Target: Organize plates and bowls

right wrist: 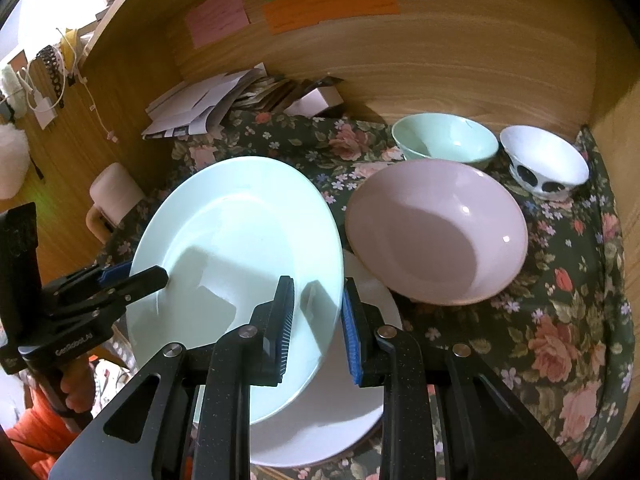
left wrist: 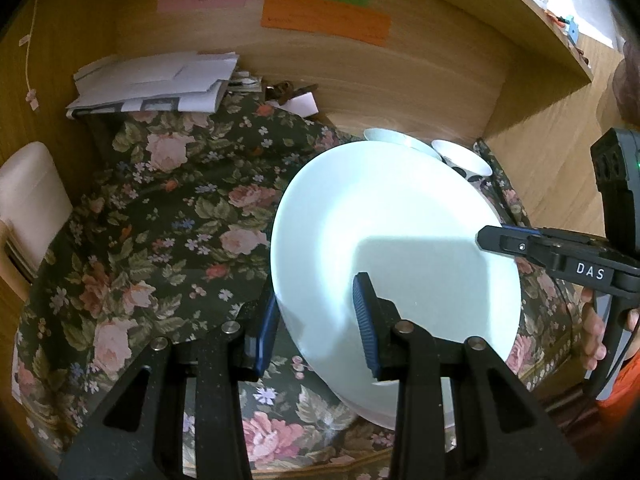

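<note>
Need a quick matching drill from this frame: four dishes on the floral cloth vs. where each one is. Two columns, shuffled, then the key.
Things:
1. pale mint-green dinner plate
2. large pink shallow bowl
3. small mint-green bowl
4. white bowl with black spots

Places:
A. far right, near the wooden side wall
B. held at its rim by both grippers, tilted above a white plate
C. at the back, left of the spotted one
D. flat on the cloth, right of the held dish

Pairs: 1-B, 2-D, 3-C, 4-A
</note>
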A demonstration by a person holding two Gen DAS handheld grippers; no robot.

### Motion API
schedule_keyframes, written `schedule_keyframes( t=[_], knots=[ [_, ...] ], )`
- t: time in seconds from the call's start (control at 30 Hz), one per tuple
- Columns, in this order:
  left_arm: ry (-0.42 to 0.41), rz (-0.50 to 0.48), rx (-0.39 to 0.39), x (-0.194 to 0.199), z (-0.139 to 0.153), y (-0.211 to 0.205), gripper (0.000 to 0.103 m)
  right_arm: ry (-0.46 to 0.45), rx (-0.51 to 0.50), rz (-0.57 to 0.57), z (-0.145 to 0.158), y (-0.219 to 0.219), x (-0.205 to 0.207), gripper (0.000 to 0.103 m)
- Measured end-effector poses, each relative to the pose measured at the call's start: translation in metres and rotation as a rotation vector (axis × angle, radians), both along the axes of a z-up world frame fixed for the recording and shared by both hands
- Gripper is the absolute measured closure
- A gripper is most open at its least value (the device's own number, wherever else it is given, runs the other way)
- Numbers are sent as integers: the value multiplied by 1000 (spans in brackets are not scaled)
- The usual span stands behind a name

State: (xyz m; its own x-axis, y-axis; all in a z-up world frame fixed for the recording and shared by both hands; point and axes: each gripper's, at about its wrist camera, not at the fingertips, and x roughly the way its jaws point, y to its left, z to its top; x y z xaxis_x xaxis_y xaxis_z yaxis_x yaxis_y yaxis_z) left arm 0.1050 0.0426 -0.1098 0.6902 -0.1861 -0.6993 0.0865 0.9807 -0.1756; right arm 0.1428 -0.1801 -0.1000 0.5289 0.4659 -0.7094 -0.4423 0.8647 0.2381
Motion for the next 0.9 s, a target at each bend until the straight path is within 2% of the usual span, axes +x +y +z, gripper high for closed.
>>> schedule_keyframes(
  t=[0.9],
  knots=[
    [84, -25, -9, -5, -34, -13, 68, 79, 21, -46, -40, -19, -12, 82]
  ],
)
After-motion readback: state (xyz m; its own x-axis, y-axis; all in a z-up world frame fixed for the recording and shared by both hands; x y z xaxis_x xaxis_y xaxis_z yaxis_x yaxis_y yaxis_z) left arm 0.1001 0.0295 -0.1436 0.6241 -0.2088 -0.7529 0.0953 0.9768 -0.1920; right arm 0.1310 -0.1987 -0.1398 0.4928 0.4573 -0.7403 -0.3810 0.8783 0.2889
